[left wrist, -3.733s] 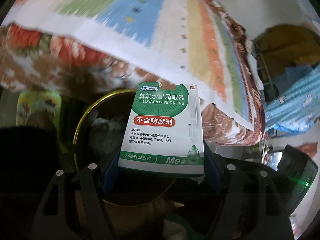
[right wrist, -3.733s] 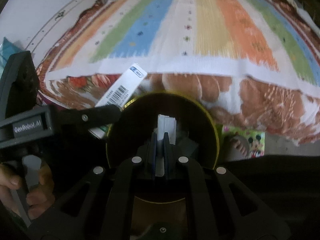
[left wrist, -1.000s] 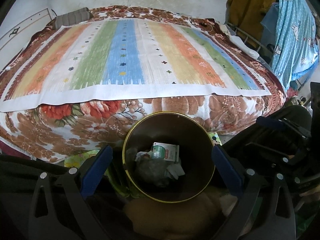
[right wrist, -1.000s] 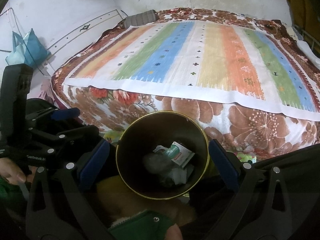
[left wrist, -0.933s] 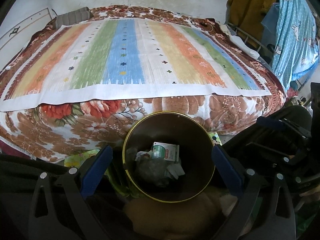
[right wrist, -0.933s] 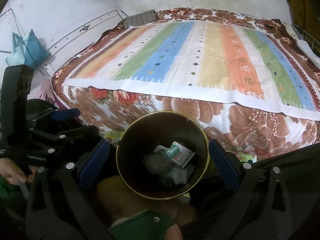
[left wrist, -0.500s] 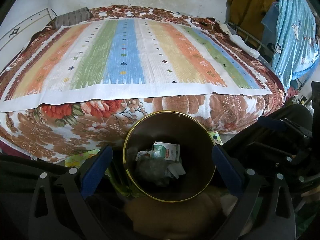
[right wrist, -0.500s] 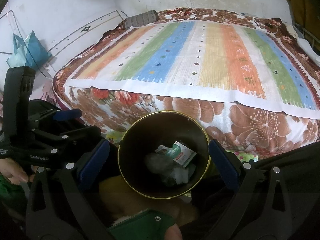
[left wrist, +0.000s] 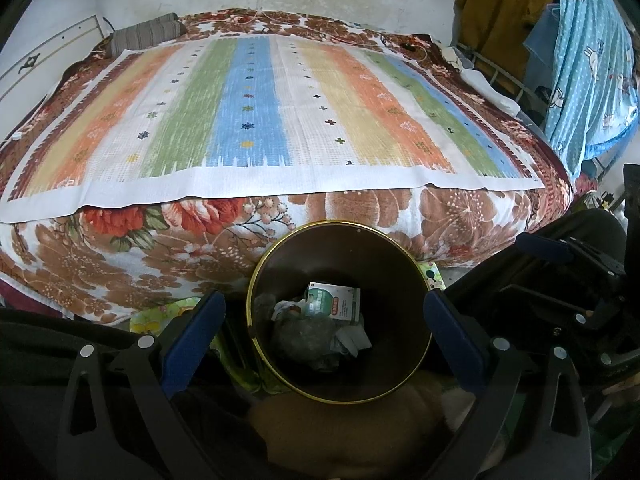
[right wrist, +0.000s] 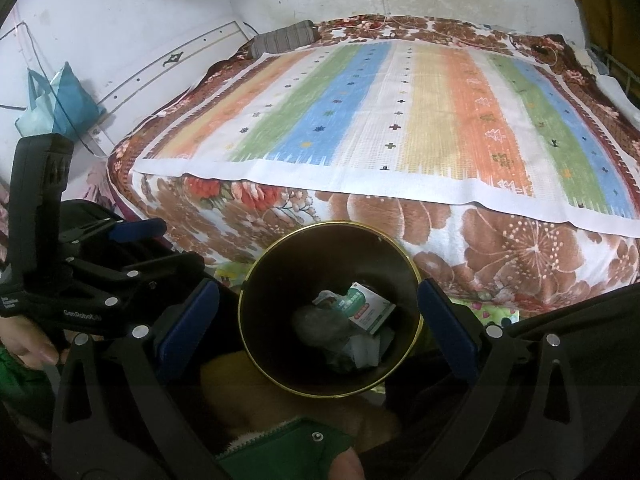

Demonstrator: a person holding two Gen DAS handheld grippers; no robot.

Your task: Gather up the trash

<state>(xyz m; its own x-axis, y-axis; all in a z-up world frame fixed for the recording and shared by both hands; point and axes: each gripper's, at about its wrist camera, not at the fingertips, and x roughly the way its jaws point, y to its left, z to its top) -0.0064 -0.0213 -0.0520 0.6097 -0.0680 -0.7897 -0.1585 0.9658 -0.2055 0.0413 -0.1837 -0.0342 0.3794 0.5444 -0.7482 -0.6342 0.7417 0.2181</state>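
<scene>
A dark round bin with a gold rim (left wrist: pixel 340 398) (right wrist: pixel 328 392) stands on the floor at the foot of the bed. Inside lie a green and white eye-drops box (left wrist: pixel 334 300) (right wrist: pixel 366 308), crumpled white paper (left wrist: pixel 354 338) (right wrist: pixel 362 350) and a grey wad (left wrist: pixel 302 334). My left gripper (left wrist: pixel 324 330) is open and empty above the bin, its blue pads either side of the rim. My right gripper (right wrist: pixel 318 322) is open and empty above the bin too. The left gripper also shows in the right wrist view (right wrist: pixel 132 248), and the right gripper in the left wrist view (left wrist: pixel 560 256).
A bed with a striped cover (left wrist: pixel 272 120) (right wrist: pixel 400 112) over a floral brown blanket (left wrist: pixel 120 248) fills the far side. Blue and mustard clothes (left wrist: pixel 588 60) hang at the right. A blue bag (right wrist: pixel 60 96) hangs on the left wall. A colourful mat (left wrist: pixel 172 312) lies under the bin.
3.7 s ago my left gripper held the eye-drops box and my right gripper held white paper over the bin. Both items now lie in the bin and both grippers are open and raised.
</scene>
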